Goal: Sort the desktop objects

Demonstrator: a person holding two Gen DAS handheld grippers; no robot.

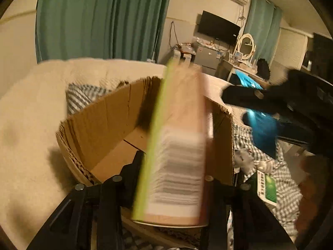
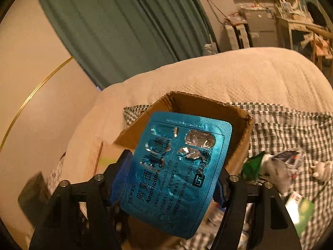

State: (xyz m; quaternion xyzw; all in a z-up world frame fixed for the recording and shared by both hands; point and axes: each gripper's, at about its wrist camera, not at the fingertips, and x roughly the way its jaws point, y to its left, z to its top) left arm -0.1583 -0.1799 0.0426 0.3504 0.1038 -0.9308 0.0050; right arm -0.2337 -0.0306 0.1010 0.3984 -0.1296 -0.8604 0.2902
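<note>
Left gripper [image 1: 172, 179] clamps a pink-and-white printed carton with a lime-green edge [image 1: 177, 156], long axis pointing away from the camera over the open brown cardboard box [image 1: 100, 125]; motion blur makes its print unreadable. Right gripper [image 2: 168, 179] pinches a blue foil blister pack [image 2: 177, 170], several pockets burst, long axis up and forward, above the same box [image 2: 239, 112]. Pack's lower end hides the fingertips. Box sits on checked cloth [image 2: 291, 129].

Each camera sits on a gripper and looks forward along its fingers. Both hang close above the cardboard box [image 1: 100, 125] [image 2: 208, 108], looking down into it. Both also see the bed [image 1: 31, 125] [image 2: 249, 73] and green curtain [image 1: 93, 16] [image 2: 124, 31].
</note>
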